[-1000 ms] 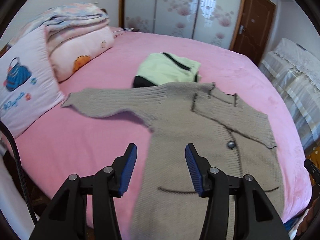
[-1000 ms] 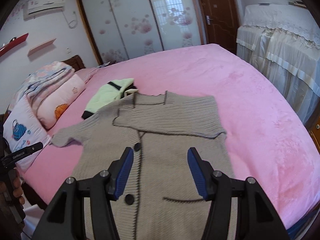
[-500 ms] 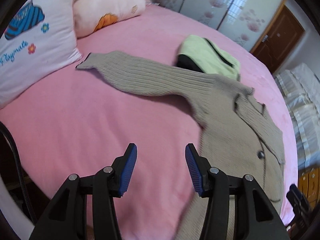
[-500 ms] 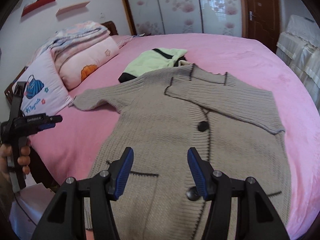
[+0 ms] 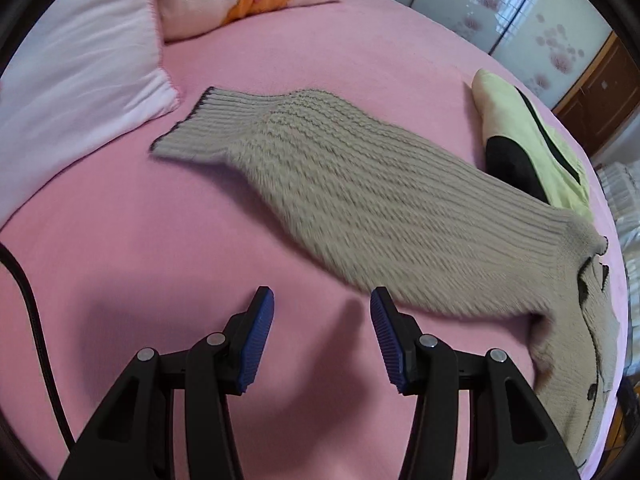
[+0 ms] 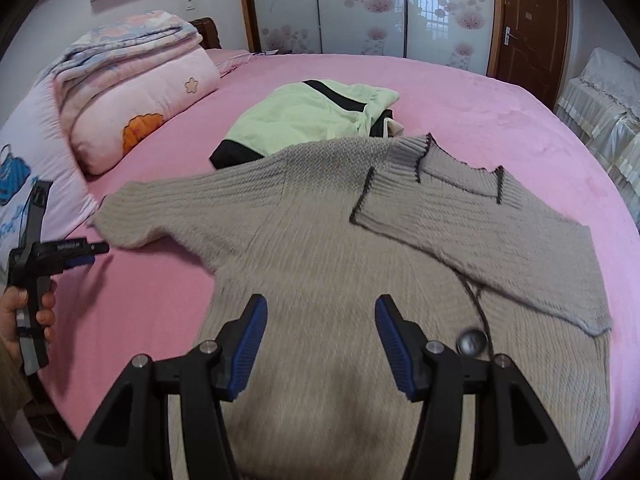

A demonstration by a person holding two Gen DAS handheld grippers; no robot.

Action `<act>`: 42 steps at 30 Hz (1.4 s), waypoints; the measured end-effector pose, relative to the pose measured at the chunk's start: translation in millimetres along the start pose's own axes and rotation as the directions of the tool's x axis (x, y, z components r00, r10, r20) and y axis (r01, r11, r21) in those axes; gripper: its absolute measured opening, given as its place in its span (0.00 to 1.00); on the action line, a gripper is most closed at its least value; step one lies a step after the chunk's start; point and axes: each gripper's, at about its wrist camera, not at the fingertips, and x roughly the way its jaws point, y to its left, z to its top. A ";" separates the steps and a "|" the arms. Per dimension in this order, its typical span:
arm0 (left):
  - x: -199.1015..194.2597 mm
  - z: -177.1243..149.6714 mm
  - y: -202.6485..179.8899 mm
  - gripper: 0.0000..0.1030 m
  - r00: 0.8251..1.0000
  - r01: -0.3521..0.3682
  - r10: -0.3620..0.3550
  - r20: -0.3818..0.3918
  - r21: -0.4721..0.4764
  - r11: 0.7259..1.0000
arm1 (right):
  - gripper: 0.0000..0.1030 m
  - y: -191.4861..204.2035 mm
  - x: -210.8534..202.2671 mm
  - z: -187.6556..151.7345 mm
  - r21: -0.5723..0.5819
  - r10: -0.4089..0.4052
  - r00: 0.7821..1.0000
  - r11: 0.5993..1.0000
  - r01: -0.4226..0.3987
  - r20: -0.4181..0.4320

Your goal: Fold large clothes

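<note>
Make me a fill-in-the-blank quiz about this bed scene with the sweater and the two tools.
1. The grey knit cardigan lies spread on a ____ bed.
2. The folded garment beyond the cardigan is light ____ with black trim.
3. The left tool hovers near the cardigan's outstretched ____.
4. The right tool has its jaws ____, holding nothing.

Missing words: pink; green; sleeve; open

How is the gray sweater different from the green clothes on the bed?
The gray sweater is spread out flat; the green clothes are bundled small. The gray sweater is ribbed knit with a button; the green clothes look smooth, with black bands. The gray sweater covers far more bed. Both lie on the pink bed.
</note>
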 end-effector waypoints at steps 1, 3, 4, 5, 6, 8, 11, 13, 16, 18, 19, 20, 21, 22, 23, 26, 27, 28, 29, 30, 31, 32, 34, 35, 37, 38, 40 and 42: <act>8.0 7.3 2.9 0.47 1.000 0.021 -0.021 -0.006 0.010 1.000 | 0.55 1.3 10.7 7.6 0.007 -0.013 1.000 1.000 0.013 0.003; 17.7 18.9 6.4 0.47 0.998 0.059 -0.059 -0.001 0.030 0.998 | 0.55 1.7 25.7 16.7 0.020 -0.045 0.999 0.999 0.045 -0.004; 21.8 24.1 7.8 0.47 0.997 0.075 -0.075 -0.001 0.042 0.996 | 0.55 0.4 36.0 22.7 0.037 -0.058 0.998 0.998 0.058 -0.014; 26.1 29.5 9.0 0.47 0.996 0.090 -0.090 -0.002 0.053 0.995 | 0.55 -0.8 42.0 25.6 0.051 -0.060 0.998 0.997 0.061 -0.022; 30.0 34.3 9.1 0.47 0.995 0.102 -0.102 -0.005 0.062 0.993 | 0.55 -3.3 49.3 28.2 0.070 -0.061 0.998 0.996 0.063 -0.035; 39.6 46.1 8.8 0.47 0.993 0.121 -0.120 -0.009 0.076 0.990 | 0.55 -6.1 57.2 29.3 0.090 -0.058 0.997 0.994 0.062 -0.046; 46.6 59.4 5.7 0.31 0.993 0.109 -0.112 0.035 0.084 0.990 | 0.55 -7.7 67.4 25.3 0.098 -0.065 0.996 0.993 0.072 -0.067; 48.4 65.0 -0.6 0.08 0.993 0.094 -0.099 0.058 0.090 0.992 | 0.55 -10.0 70.3 21.1 0.101 -0.066 0.994 0.992 0.074 -0.081; 38.9 66.2 -17.3 0.07 0.991 0.041 -0.055 0.122 0.117 0.992 | 0.55 -17.4 67.5 14.8 0.117 -0.064 0.994 0.990 0.075 -0.093; 24.6 63.3 -33.8 0.06 0.985 0.038 -0.061 0.162 0.140 0.989 | 0.55 -24.8 61.1 10.4 0.135 -0.065 0.994 0.988 0.077 -0.093; 15.0 61.2 -44.7 0.06 0.982 0.042 -0.070 0.177 0.155 0.987 | 0.55 -29.6 56.9 8.0 0.146 -0.063 0.994 0.986 0.077 -0.093; 0.0 56.8 -63.1 0.06 0.976 0.037 -0.077 0.202 0.192 0.981 | 0.55 -34.7 52.1 5.7 0.158 -0.061 0.994 0.985 0.075 -0.092; -14.5 51.2 -82.3 0.06 0.970 0.036 -0.090 0.224 0.237 0.971 | 0.55 -40.8 46.6 3.2 0.169 -0.062 0.994 0.983 0.077 -0.089; -28.7 44.3 -99.9 0.06 0.965 0.040 -0.110 0.237 0.282 0.959 | 0.55 -47.2 40.4 0.6 0.180 -0.066 0.994 0.980 0.080 -0.085; -40.9 37.8 -112.2 0.06 0.961 0.046 -0.128 0.245 0.316 0.948 | 0.55 -55.2 33.0 -2.0 0.194 -0.070 0.994 0.977 0.084 -0.079; -83.6 8.6 -192.3 0.07 0.939 0.098 -0.238 0.248 0.471 0.877 | 0.55 -81.2 8.1 -10.7 0.237 -0.088 0.995 0.966 0.098 -0.052; -94.0 -1.4 -210.8 0.07 0.933 0.114 -0.267 0.242 0.505 0.855 | 0.55 -94.0 -3.5 -15.4 0.256 -0.101 0.994 0.961 0.107 -0.038; -104.0 -15.2 -239.2 0.07 0.925 0.134 -0.304 0.229 0.550 0.824 | 0.55 -104.1 -12.2 -19.1 0.272 -0.112 0.993 0.955 0.115 -0.029; -109.2 -25.3 -257.1 0.07 0.919 0.148 -0.325 0.221 0.572 0.807 | 0.55 -113.9 -19.9 -23.1 0.287 -0.120 0.993 0.950 0.121 -0.021; -112.1 -39.0 -283.5 0.07 0.912 0.178 -0.359 0.198 0.597 0.782 | 0.55 -128.1 -29.6 -29.0 0.307 -0.133 0.991 0.943 0.130 -0.014; -110.3 -54.8 -310.1 0.08 0.906 0.215 -0.392 0.161 0.622 0.753 | 0.55 -136.4 -35.0 -33.1 0.319 -0.142 0.990 0.938 0.138 -0.011; -106.0 -67.3 -328.3 0.11 0.905 0.230 -0.402 0.139 0.636 0.737 | 0.55 -149.5 -41.8 -39.3 0.336 -0.156 0.988 0.930 0.151 -0.010; -82.0 -101.0 -370.8 0.25 0.917 0.260 -0.395 0.059 0.664 0.701 | 0.55 -175.3 -51.4 -52.6 0.363 -0.180 0.984 0.915 0.174 -0.019; -70.9 -113.2 -383.6 0.27 0.923 0.275 -0.384 0.018 0.670 0.690 | 0.55 -185.0 -53.5 -58.9 0.373 -0.186 0.982 0.909 0.184 -0.029; -39.1 -145.1 -406.0 0.28 0.931 0.317 -0.354 -0.084 0.666 0.676 | 0.55 -206.0 -57.0 -73.2 0.401 -0.187 0.981 0.895 0.193 -0.054; -24.4 -159.1 -413.9 0.28 0.934 0.332 -0.332 -0.131 0.660 0.674 | 0.55 -216.8 -57.9 -81.0 0.417 -0.180 0.981 0.888 0.192 -0.068; -3.0 -183.9 -425.1 0.28 0.938 0.340 -0.291 -0.187 0.652 0.678 | 0.55 -231.3 -59.1 -93.3 0.438 -0.168 0.982 0.879 0.188 -0.084; 4.5 -202.0 -427.0 0.28 0.940 0.340 -0.271 -0.209 0.655 0.675 | 0.55 -240.0 -61.2 -102.8 0.447 -0.160 0.983 0.876 0.181 -0.086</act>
